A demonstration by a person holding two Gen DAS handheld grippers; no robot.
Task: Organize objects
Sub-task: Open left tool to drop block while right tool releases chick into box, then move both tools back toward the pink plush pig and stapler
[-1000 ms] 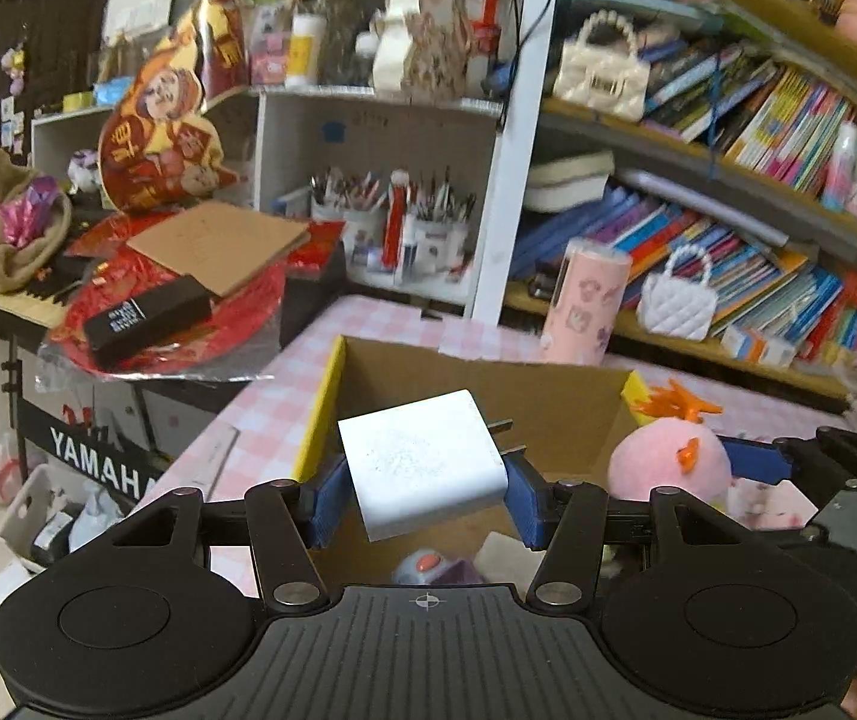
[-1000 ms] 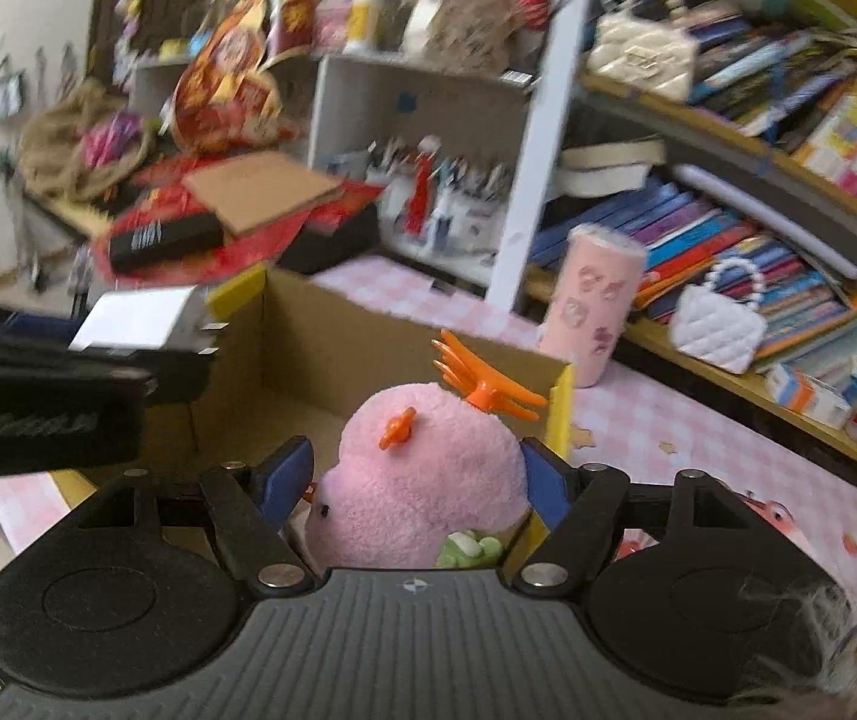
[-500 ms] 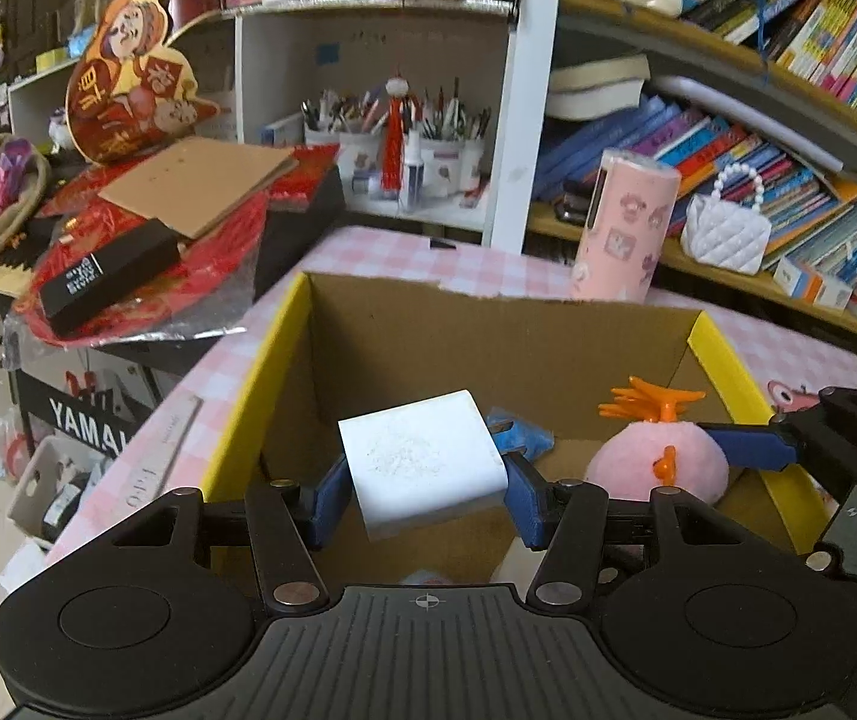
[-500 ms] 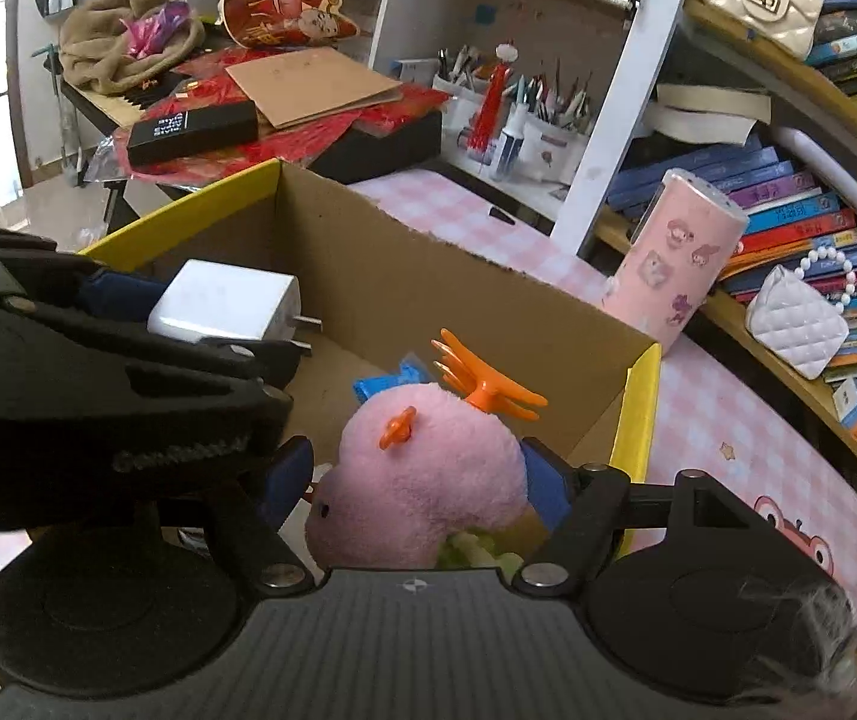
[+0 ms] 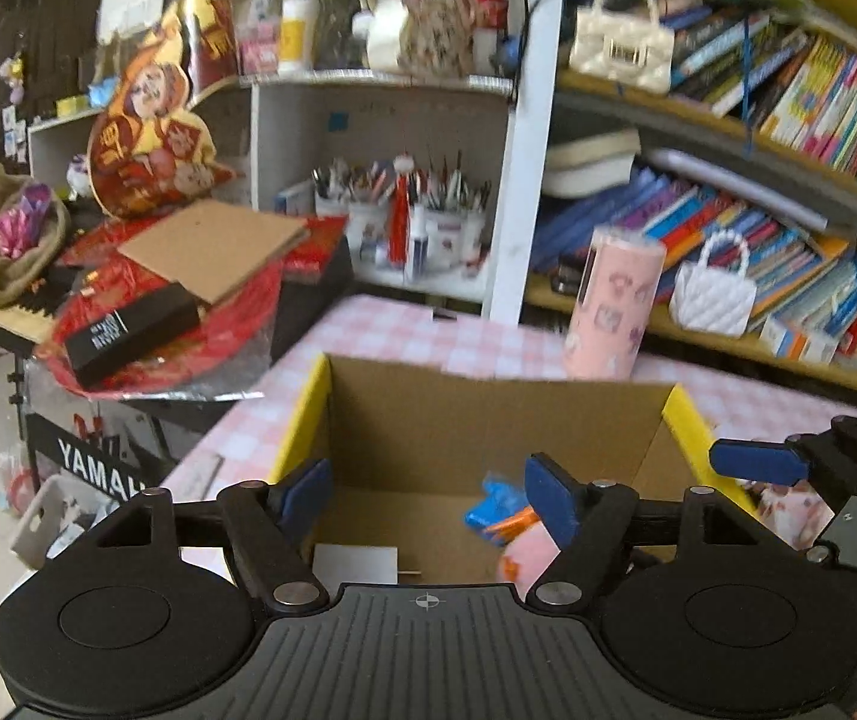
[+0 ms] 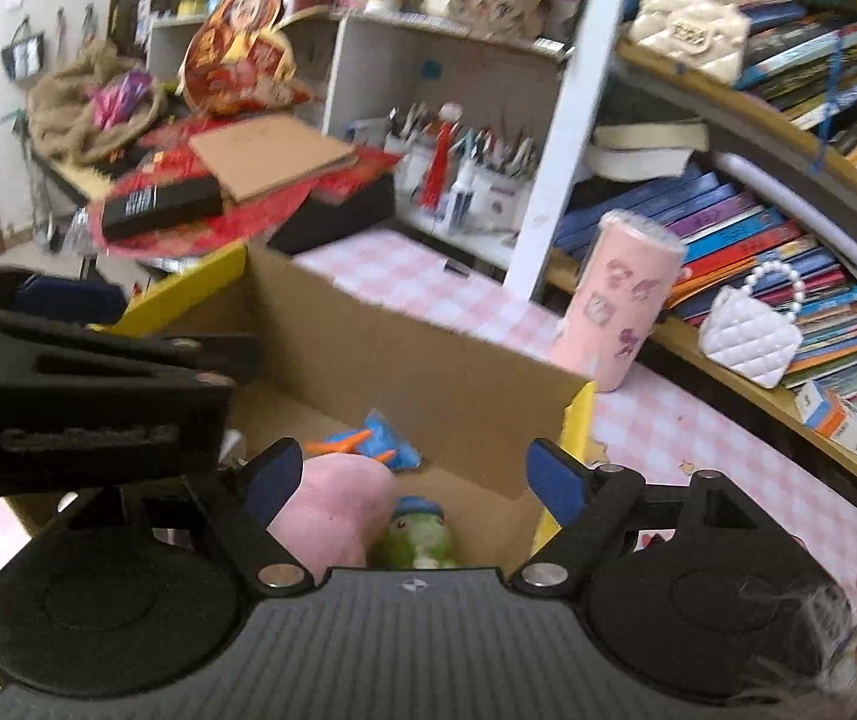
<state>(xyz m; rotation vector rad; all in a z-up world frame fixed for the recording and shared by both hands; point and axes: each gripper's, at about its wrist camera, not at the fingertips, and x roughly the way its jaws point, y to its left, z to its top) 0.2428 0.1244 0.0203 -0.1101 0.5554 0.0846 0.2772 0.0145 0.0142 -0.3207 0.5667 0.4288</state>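
An open cardboard box [image 5: 488, 414] with yellow flaps stands on the pink checked table. My left gripper [image 5: 428, 495] is open and empty above it. The white charger [image 5: 355, 564] lies on the box floor just below it. My right gripper [image 6: 410, 474] is open and empty over the box [image 6: 404, 354]. The pink plush bird [image 6: 332, 516] lies in the box under it, beside a green frog toy [image 6: 419, 537] and a blue packet [image 6: 386, 441]. The bird [image 5: 518, 558] and the packet [image 5: 491, 507] also show in the left wrist view.
A pink patterned cylinder [image 5: 617, 306] stands on the table behind the box. Bookshelves with white handbags [image 5: 710, 294] line the back right. A cluttered keyboard stand with a black box [image 5: 128, 330] and cardboard sheet [image 5: 212, 246] is to the left.
Both grippers have opened. The white charger has dropped from my left gripper and the pink plush bird from my right; both now lie in the box. Both grippers have lifted slightly.
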